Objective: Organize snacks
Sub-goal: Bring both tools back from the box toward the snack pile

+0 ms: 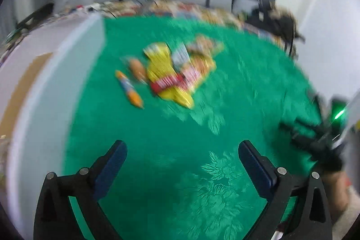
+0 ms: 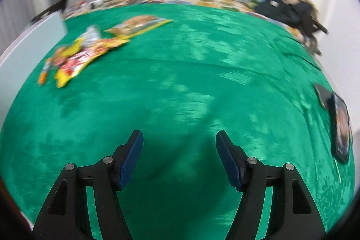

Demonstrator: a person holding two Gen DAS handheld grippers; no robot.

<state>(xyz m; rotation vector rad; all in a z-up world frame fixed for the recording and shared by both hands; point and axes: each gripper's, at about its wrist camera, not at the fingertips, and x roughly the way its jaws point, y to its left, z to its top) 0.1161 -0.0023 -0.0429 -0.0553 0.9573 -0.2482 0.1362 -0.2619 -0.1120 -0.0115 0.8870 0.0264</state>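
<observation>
A pile of snack packets point(image 1: 177, 71) lies on the green cloth point(image 1: 202, 127), mostly yellow and red bags. An orange tube-shaped snack point(image 1: 129, 89) and an orange sausage-like one point(image 1: 138, 68) lie to its left. The pile also shows in the right wrist view point(image 2: 90, 48), far left, with a flat yellow packet point(image 2: 139, 24) behind it. My left gripper point(image 1: 182, 147) is open and empty, well short of the pile. My right gripper point(image 2: 179, 137) is open and empty over bare cloth. Both views are blurred.
A white box point(image 1: 45, 73) with a brown bottom stands at the left edge of the cloth. A dark phone-like object point(image 2: 337, 120) lies at the right. The other gripper point(image 1: 321, 138) shows at the right. A dark bag point(image 2: 292, 8) sits at the far right.
</observation>
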